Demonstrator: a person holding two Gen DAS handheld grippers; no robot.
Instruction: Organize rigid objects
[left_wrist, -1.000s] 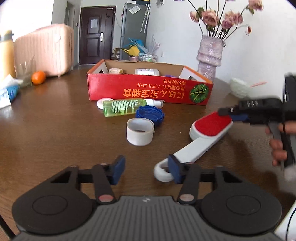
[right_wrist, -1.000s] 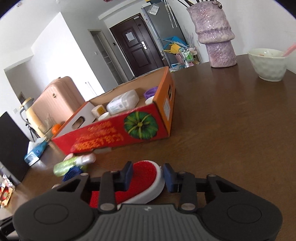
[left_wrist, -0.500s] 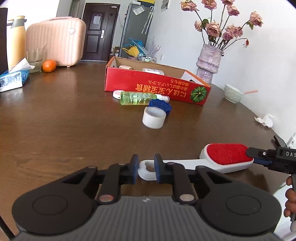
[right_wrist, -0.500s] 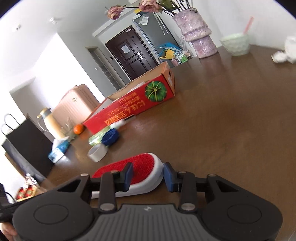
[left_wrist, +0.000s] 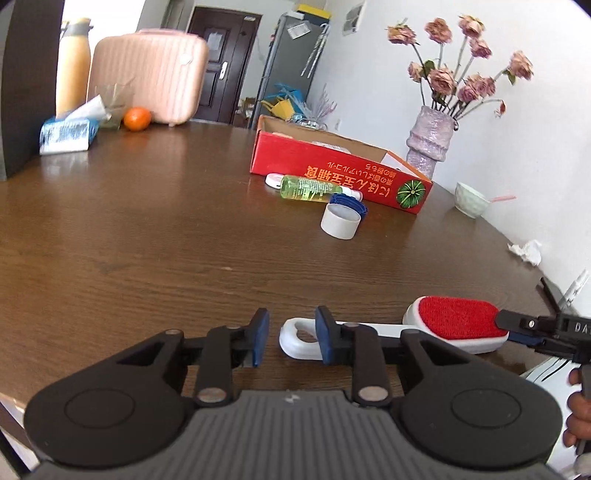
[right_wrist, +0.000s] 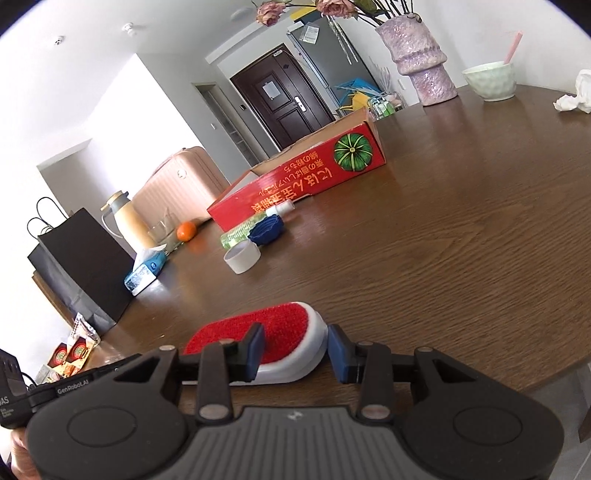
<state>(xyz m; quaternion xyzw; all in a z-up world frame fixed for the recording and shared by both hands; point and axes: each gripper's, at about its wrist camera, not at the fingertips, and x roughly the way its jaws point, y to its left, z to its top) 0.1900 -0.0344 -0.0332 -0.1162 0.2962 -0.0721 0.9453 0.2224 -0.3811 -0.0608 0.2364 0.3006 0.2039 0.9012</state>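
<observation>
One lint brush (left_wrist: 456, 323), two grippers

The right tool (right_wrist: 291, 350) grips the red head of a lint brush (right_wrist: 273, 332) between its blue pads at the counter (right_wrist: 461, 229) edge, with a white ring (right_wrist: 242, 258), blue lid (right_wrist: 266, 229) and red box (right_wrist: 303, 181) well ahead, slightly left.
</observation>
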